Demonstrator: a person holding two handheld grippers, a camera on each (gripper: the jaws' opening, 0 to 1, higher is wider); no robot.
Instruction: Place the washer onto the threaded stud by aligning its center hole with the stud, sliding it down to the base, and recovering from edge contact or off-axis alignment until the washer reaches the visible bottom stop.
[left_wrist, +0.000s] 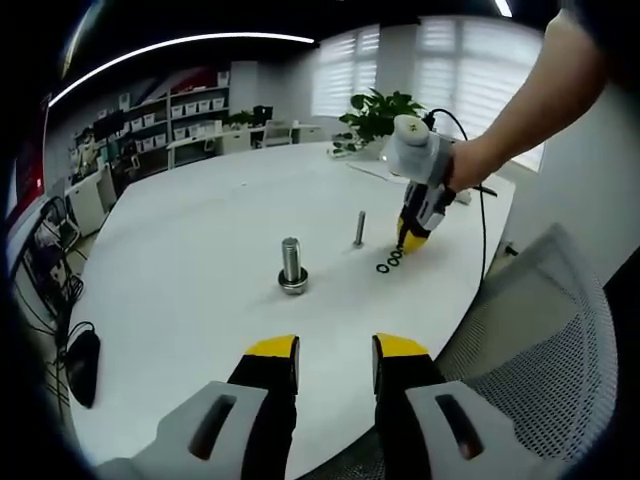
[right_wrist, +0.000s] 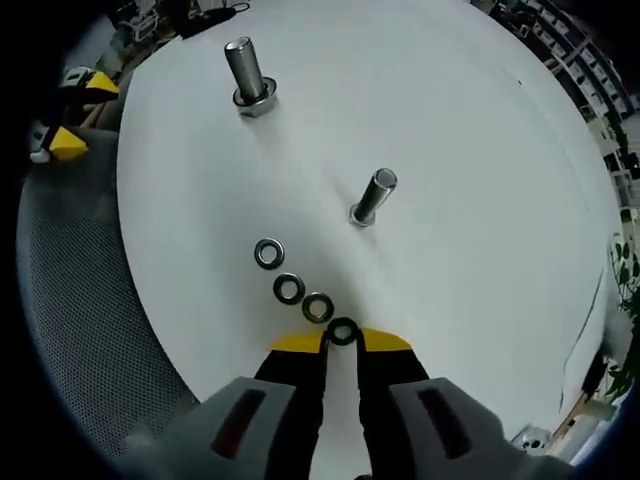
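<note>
Left yellow-tipped gripper (left_wrist: 336, 352) released, hovering over white round table (right_wrist: 470, 150). Large steel bolt (right_wrist: 247, 75), then thin threaded steel stud (right_wrist: 372, 197), both upright. Row of four dark metal washers (right_wrist: 289, 289) near stud; right gripper (right_wrist: 342, 340) pinching end washer (right_wrist: 343, 331) on tabletop.

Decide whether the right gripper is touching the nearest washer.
Touching: in the right gripper view, the right gripper has its yellow tips at both sides of the nearest washer.

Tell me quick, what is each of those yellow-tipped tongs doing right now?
Left tongs: open, holding nothing, above the white table's edge.
Right tongs: closing around the nearest small dark metal washer; a firm grip cannot be told.
</note>
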